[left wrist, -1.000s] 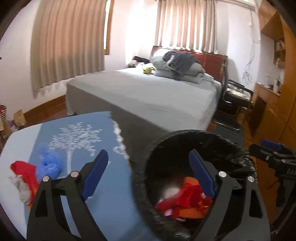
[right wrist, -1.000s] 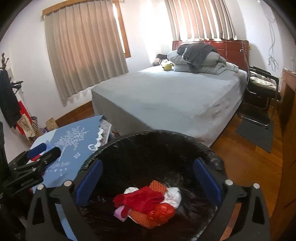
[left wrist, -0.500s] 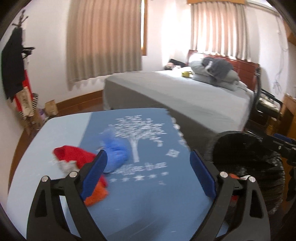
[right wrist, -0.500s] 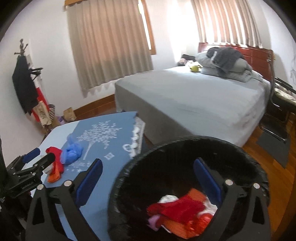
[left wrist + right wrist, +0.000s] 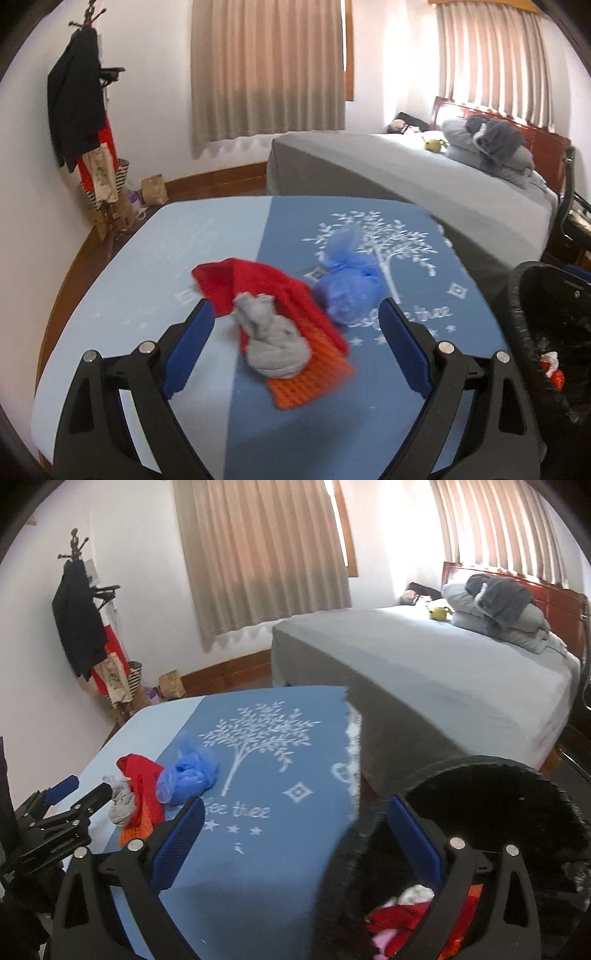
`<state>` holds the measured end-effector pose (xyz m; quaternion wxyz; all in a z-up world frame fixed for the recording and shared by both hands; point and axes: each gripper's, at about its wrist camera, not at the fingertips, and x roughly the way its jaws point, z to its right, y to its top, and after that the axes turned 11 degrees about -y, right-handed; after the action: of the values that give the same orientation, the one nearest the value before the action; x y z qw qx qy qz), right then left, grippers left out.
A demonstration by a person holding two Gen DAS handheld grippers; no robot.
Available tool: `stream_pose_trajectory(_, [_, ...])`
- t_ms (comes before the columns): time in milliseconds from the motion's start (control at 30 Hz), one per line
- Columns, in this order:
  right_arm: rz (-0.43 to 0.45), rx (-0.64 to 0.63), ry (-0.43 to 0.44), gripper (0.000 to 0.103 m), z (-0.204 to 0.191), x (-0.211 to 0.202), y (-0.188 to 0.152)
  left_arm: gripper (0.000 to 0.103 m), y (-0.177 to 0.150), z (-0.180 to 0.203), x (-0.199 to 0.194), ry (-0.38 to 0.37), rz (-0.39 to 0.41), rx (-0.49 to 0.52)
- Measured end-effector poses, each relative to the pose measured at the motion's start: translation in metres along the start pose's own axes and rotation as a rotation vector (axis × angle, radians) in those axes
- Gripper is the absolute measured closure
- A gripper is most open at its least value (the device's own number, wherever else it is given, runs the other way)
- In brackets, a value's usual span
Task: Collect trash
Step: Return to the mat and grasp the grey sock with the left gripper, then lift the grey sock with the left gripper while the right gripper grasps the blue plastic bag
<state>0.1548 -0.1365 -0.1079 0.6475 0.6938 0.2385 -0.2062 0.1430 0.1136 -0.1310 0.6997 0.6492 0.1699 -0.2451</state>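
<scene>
On the blue-clothed surface, between the wide-spread left tongs, a grey knotted rag is lying on top of a red knitted cloth, which is overlapping an orange knit piece at about five o'clock of it. A crumpled blue plastic bag is sitting just beside them at two o'clock.

All of it is looking light, soft and limp; nothing appears fragile or slippery, though the plastic bag would probably crush and spring back. I judge the grey rag's bunched knot, sitting highest, to be offering the easiest pinch, while the flat knits would likely need gathering by a fold or edge.

Over at three o'clock, the black-lined trash bin is standing beside the surface, with red, white and orange scraps already lying inside. Above its near rim and the edge of the surface the right tongs are hanging wide, carrying nothing.

White print on the cloth is showing a tree and script ending "…fee tree"; the first letters are hidden.
</scene>
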Motion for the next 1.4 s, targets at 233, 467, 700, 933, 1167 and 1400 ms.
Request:
stream_pose_trajectory(233, [-0.015, -0.033, 0.031, 0.006, -0.028, 0.020, 0.004, 0.027, -0.008, -0.017, 0.023, 0.002, -0.040, -0.038])
stream_pose_trajectory(467, [-0.035, -0.052, 0.042, 0.006, -0.042, 0.033, 0.002, 0.034, -0.014, -0.023, 0.040, -0.006, -0.070, -0.055])
stream_pose_trajectory(700, [-0.058, -0.062, 0.040, 0.006, -0.046, 0.043, -0.001, 0.060, -0.016, -0.027, 0.053, -0.041, -0.105, -0.081])
stream_pose_trajectory(933, [-0.073, -0.070, 0.046, 0.006, -0.050, 0.047, -0.005, 0.071, -0.016, -0.027, 0.042, -0.047, -0.085, -0.088])
stream_pose_trajectory(1167, [-0.083, -0.079, 0.058, 0.006, -0.055, 0.050, -0.008, 0.076, -0.021, -0.035, 0.026, -0.022, -0.079, -0.103])
stream_pose_trajectory(1400, [-0.089, -0.089, 0.062, 0.006, -0.061, 0.053, -0.010, 0.060, -0.025, -0.035, 0.035, -0.024, -0.117, -0.109])
